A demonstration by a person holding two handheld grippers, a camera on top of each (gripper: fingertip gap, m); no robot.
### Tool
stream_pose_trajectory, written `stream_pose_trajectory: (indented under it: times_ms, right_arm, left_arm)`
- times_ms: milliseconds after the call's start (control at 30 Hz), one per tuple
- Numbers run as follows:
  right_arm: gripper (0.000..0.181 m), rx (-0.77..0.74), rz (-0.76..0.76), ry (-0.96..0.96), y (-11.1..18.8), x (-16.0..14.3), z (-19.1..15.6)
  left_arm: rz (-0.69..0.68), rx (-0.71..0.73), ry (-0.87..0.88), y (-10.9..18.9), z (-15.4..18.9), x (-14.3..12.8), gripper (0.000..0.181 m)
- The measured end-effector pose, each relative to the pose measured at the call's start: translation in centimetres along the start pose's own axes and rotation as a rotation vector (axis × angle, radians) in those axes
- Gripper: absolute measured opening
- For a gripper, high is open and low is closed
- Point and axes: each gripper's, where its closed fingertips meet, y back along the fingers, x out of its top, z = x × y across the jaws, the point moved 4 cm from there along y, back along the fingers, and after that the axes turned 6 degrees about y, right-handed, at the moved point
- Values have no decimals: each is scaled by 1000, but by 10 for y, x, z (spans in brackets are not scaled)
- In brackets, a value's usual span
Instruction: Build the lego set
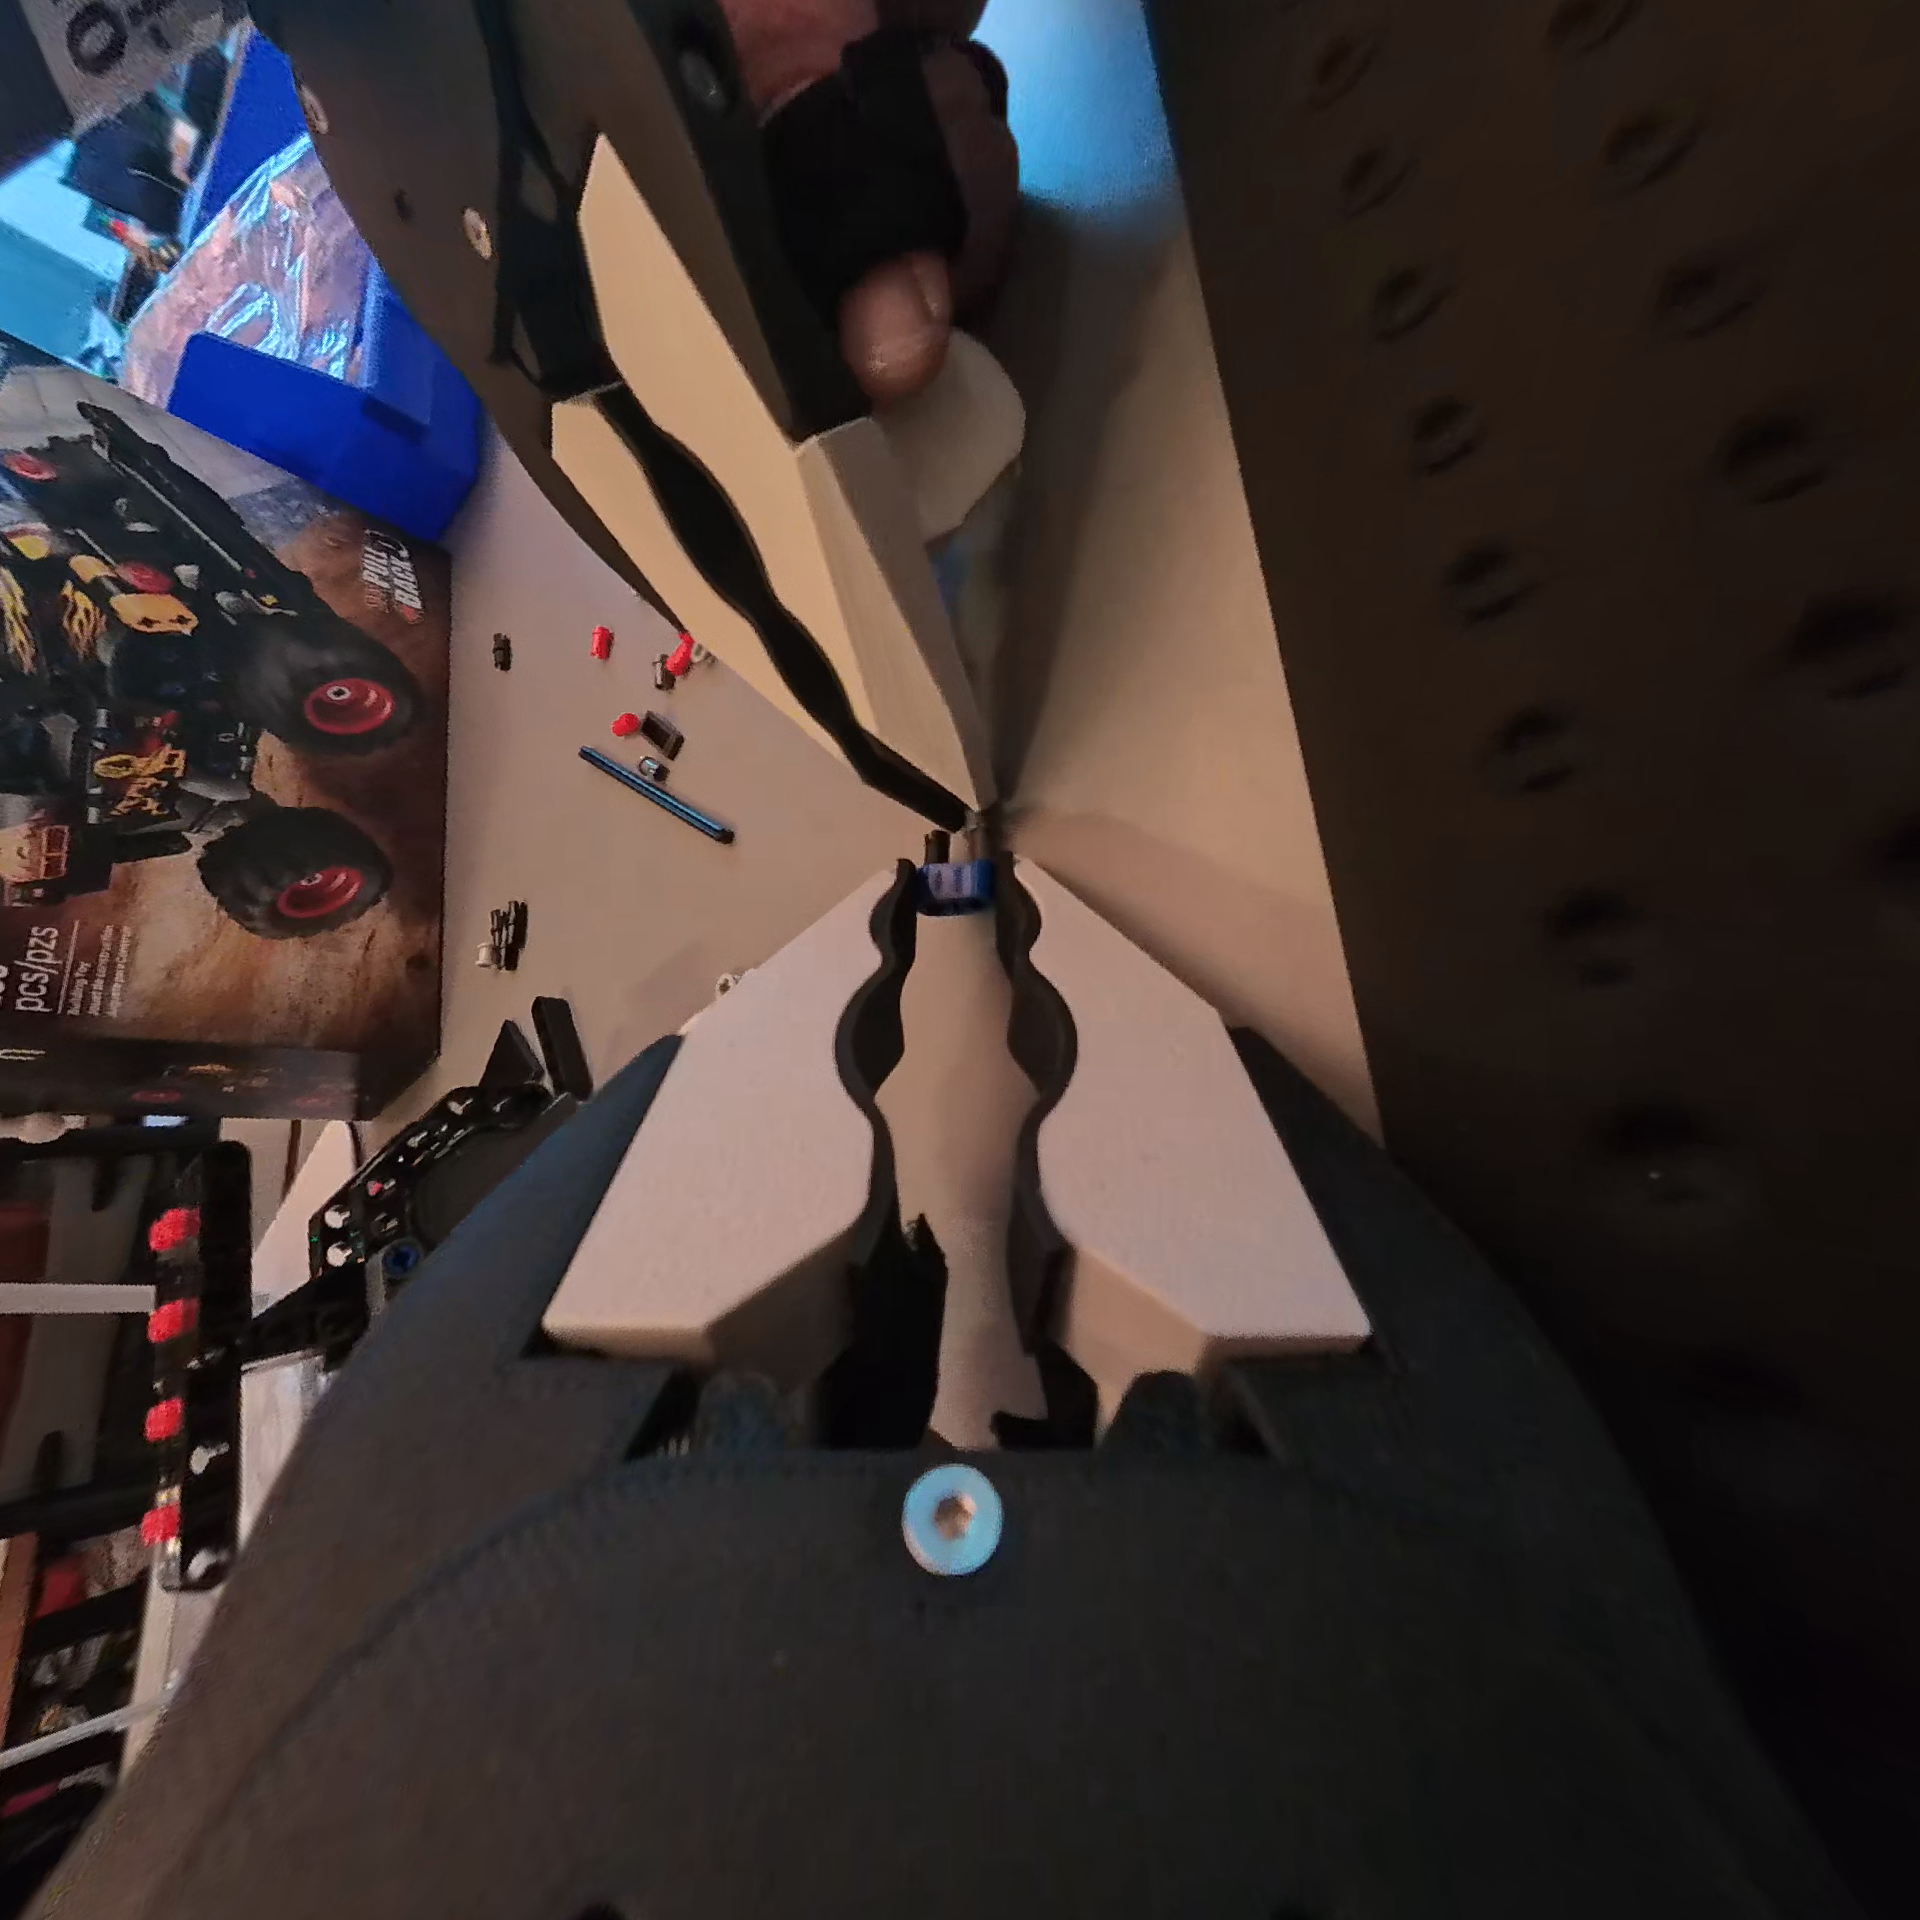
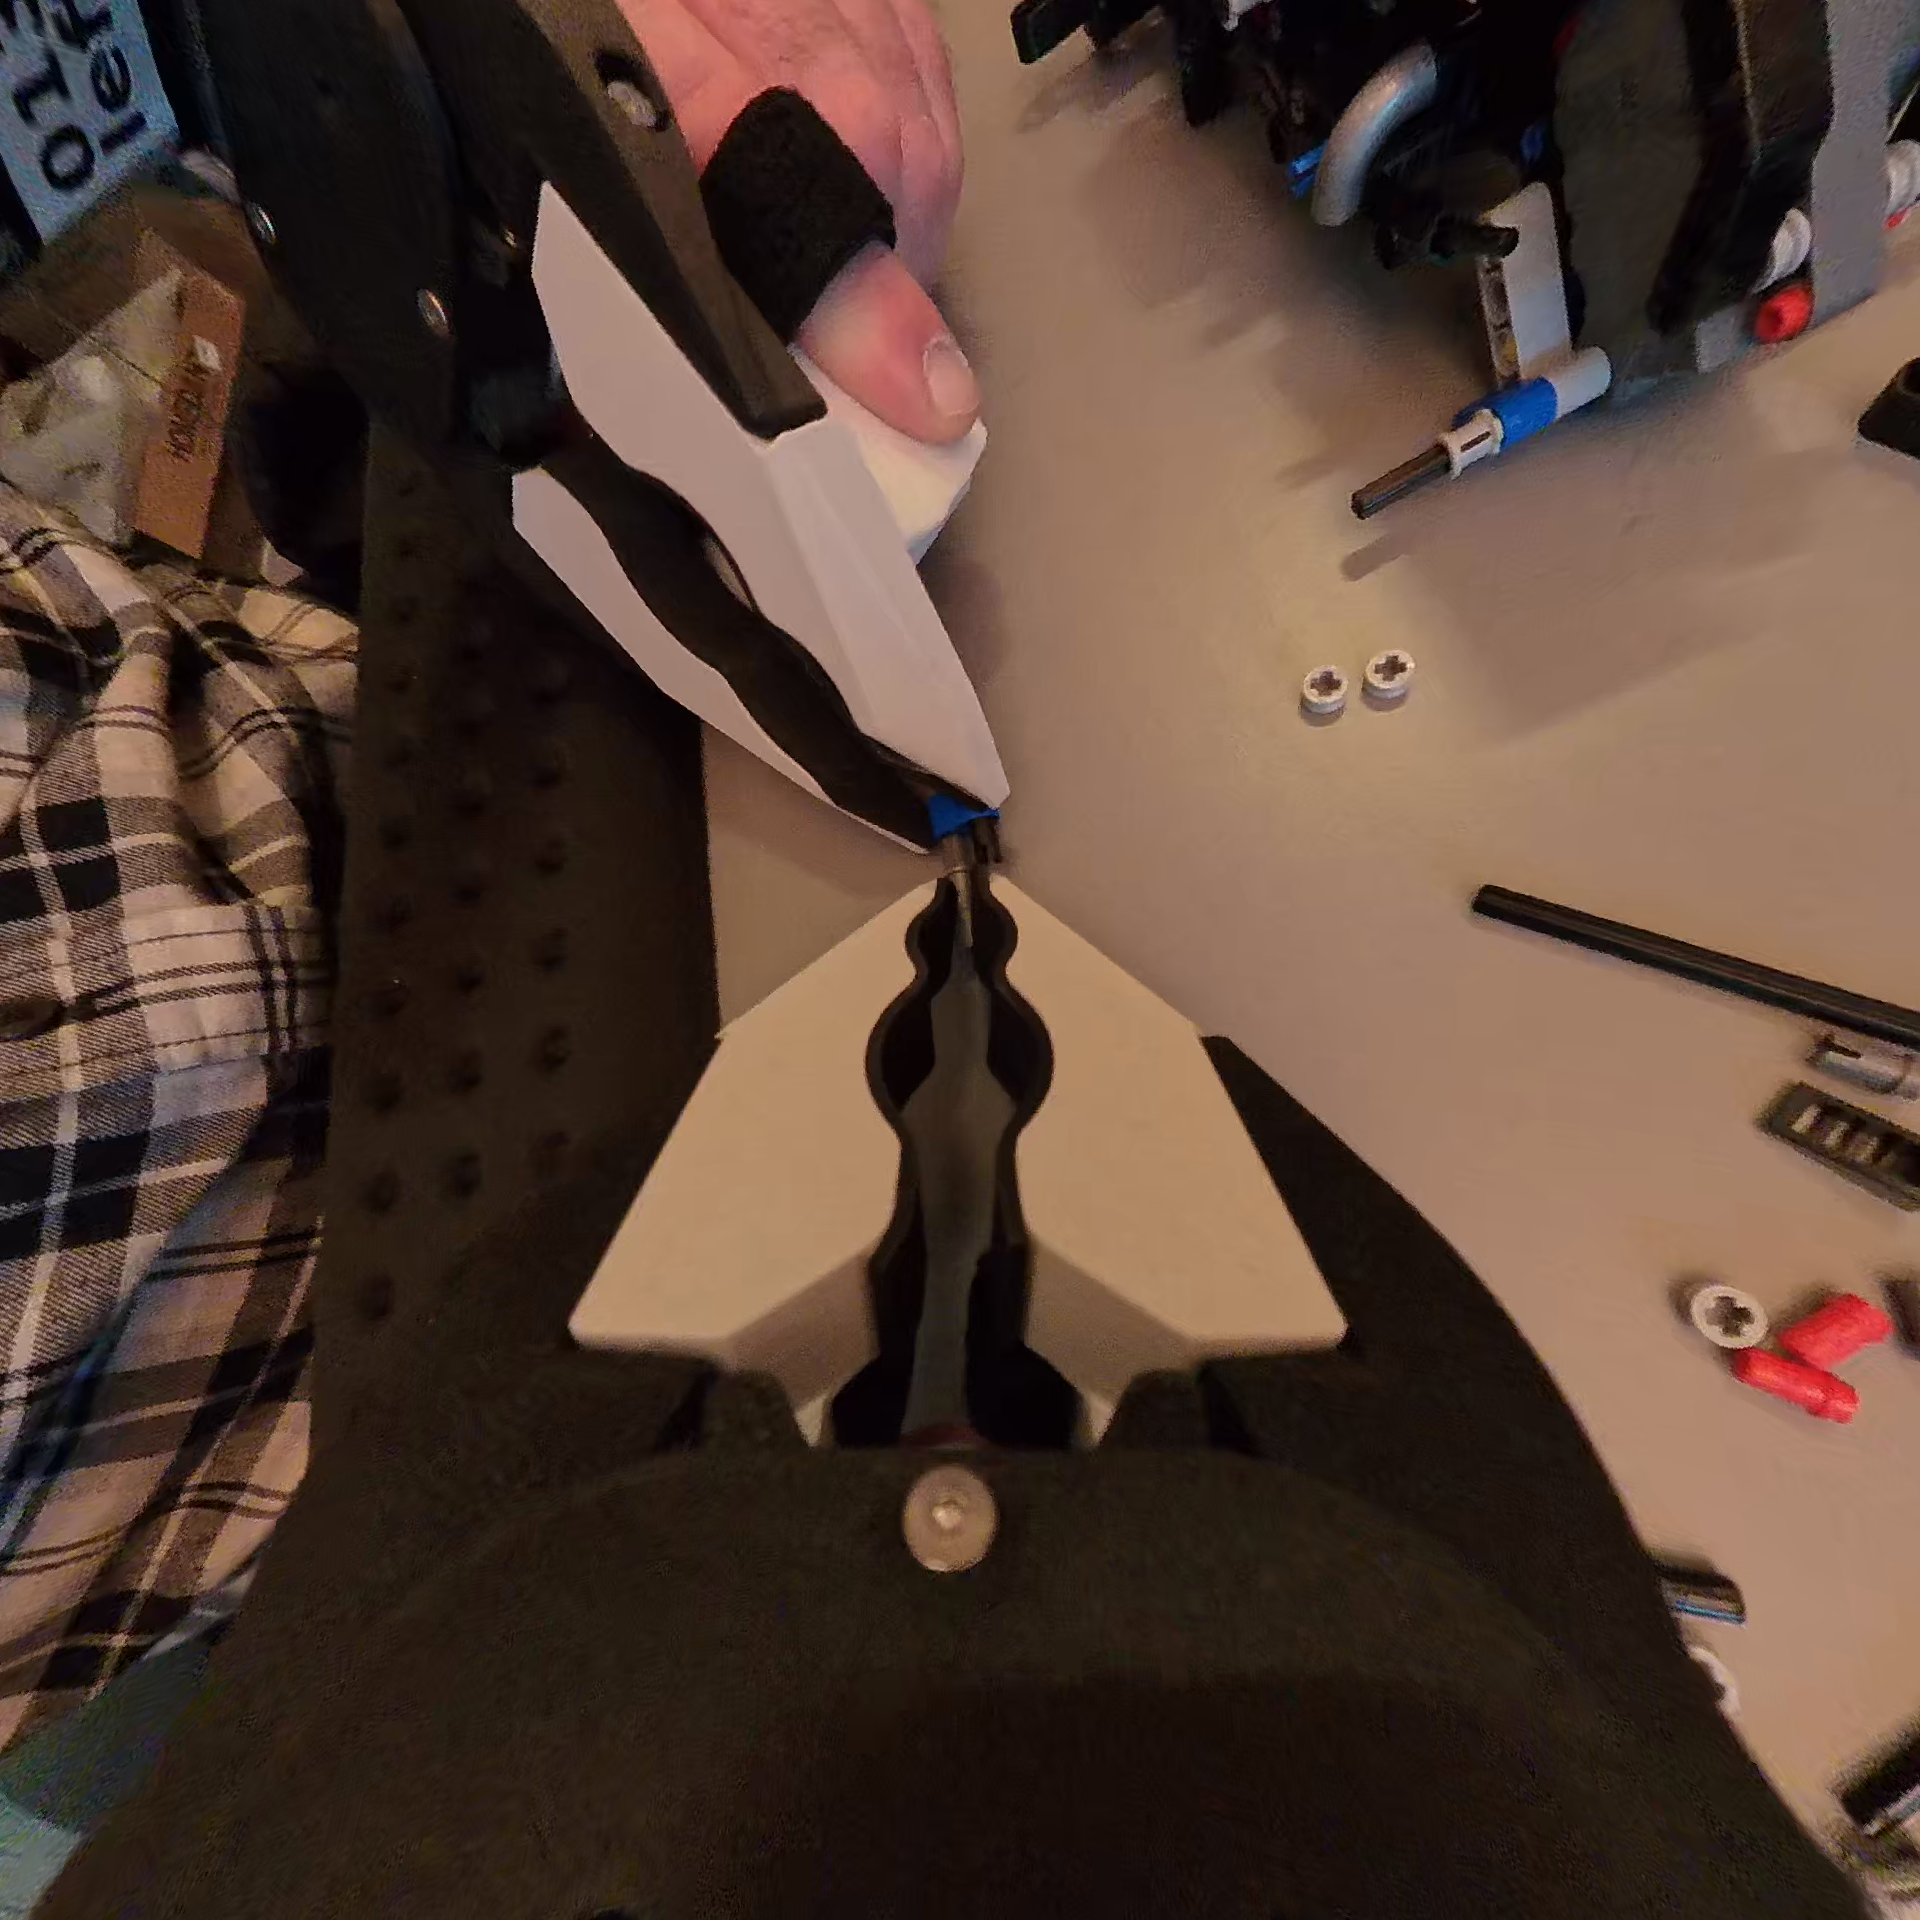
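Note:
My left gripper [image 1: 956, 881] is shut on a small blue connector piece [image 1: 952, 891], held at its fingertips above the tan table [image 1: 1132, 644]. My right gripper [image 2: 966, 891] is shut on a thin dark grey pin [image 2: 970, 854] whose tip meets the blue piece [image 2: 951, 810]. The two grippers stand tip to tip. In the left wrist view the right gripper [image 1: 977, 819] comes down from the top. In the right wrist view the left gripper [image 2: 961, 823] comes in from the upper left. A hand holds each far gripper.
The set's box [image 1: 208, 748] and a blue bin [image 1: 343, 416] lie at the left, with loose red pins [image 1: 603, 642] and a blue axle [image 1: 655, 795]. The partly built model [image 2: 1507, 156], two grey bushes [image 2: 1356, 681], a black axle [image 2: 1683, 971] and red pins [image 2: 1808, 1361] lie to the right. My left and right fingertips are right by each other.

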Motion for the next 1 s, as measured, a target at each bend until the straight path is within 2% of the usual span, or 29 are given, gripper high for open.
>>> stream_pose_trajectory:
  times_ms: [100,367,567,1000]
  right_arm:
    - [1,-17,12,20,0,1,-1]
    - [1,-180,2,211,-2,0,-5]
    - [0,-238,20,287,-3,4,-5]
    - [0,-300,-14,400,-8,3,-7]
  left_arm:
    - [1,-10,22,0,0,-1,14]
    - [-3,-123,235,-1,-4,-4,14]
    - [-13,-197,349,-1,-7,-6,14]
    - [-21,-209,369,0,-7,-7,14]
